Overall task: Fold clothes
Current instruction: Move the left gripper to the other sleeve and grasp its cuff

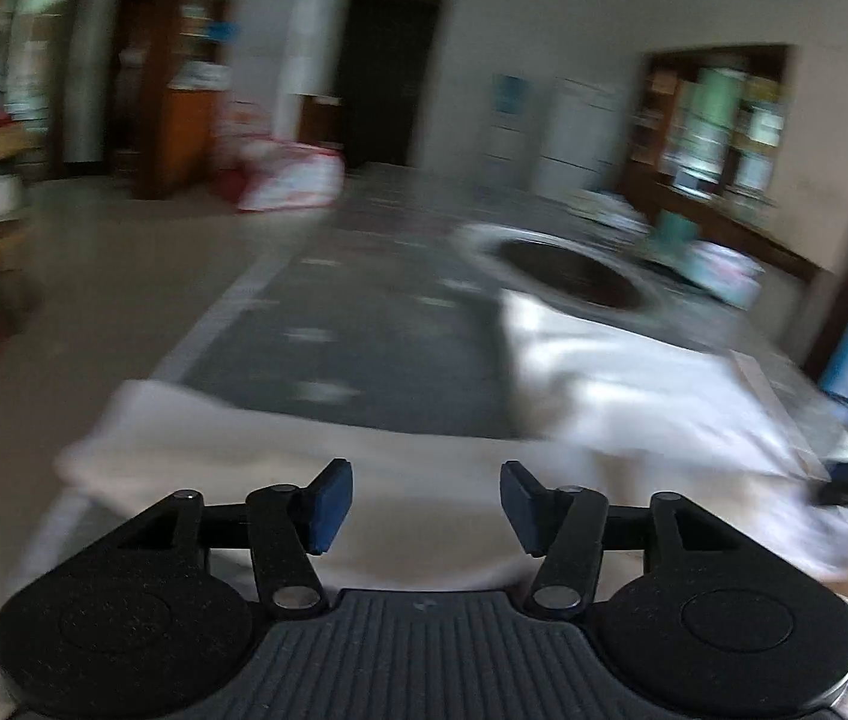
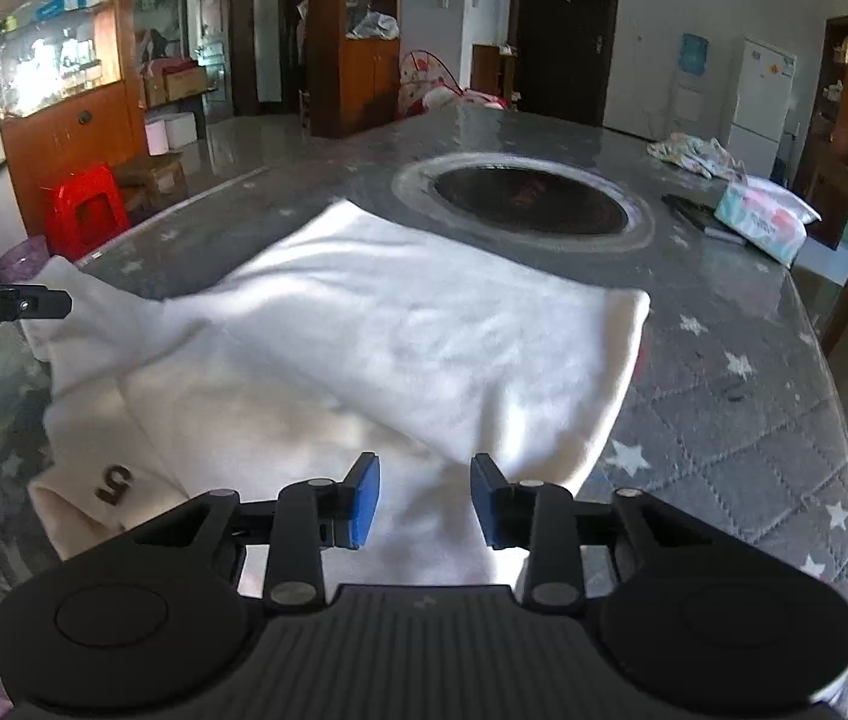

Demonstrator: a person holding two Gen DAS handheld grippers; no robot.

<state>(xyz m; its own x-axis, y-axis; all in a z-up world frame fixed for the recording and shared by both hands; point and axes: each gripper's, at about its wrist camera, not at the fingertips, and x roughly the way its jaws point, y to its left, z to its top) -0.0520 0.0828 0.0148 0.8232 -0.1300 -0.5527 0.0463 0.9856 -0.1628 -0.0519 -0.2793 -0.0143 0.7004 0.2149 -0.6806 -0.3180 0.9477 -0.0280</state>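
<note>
A white garment (image 2: pixel 393 330) lies spread on the grey star-patterned table (image 2: pixel 724 420), partly folded, with a sleeve bearing a dark "5" (image 2: pixel 111 483) at the near left. My right gripper (image 2: pixel 424 501) hovers over its near edge, open, with nothing pinched between the blue pads. In the blurred left wrist view the same garment (image 1: pixel 424 468) lies below my left gripper (image 1: pixel 425 507), which stands wide open and empty. The left gripper's tip (image 2: pixel 3 303) pokes in at the left edge of the right wrist view, by the garment's far left corner.
A round dark recess (image 2: pixel 532 201) sits in the table's middle. Beyond it lie a tissue pack (image 2: pixel 763 219), a dark flat object (image 2: pixel 703 216) and a crumpled patterned cloth (image 2: pixel 694 153). A red stool (image 2: pixel 87 204) stands on the floor at left. The table edge curves away on the right.
</note>
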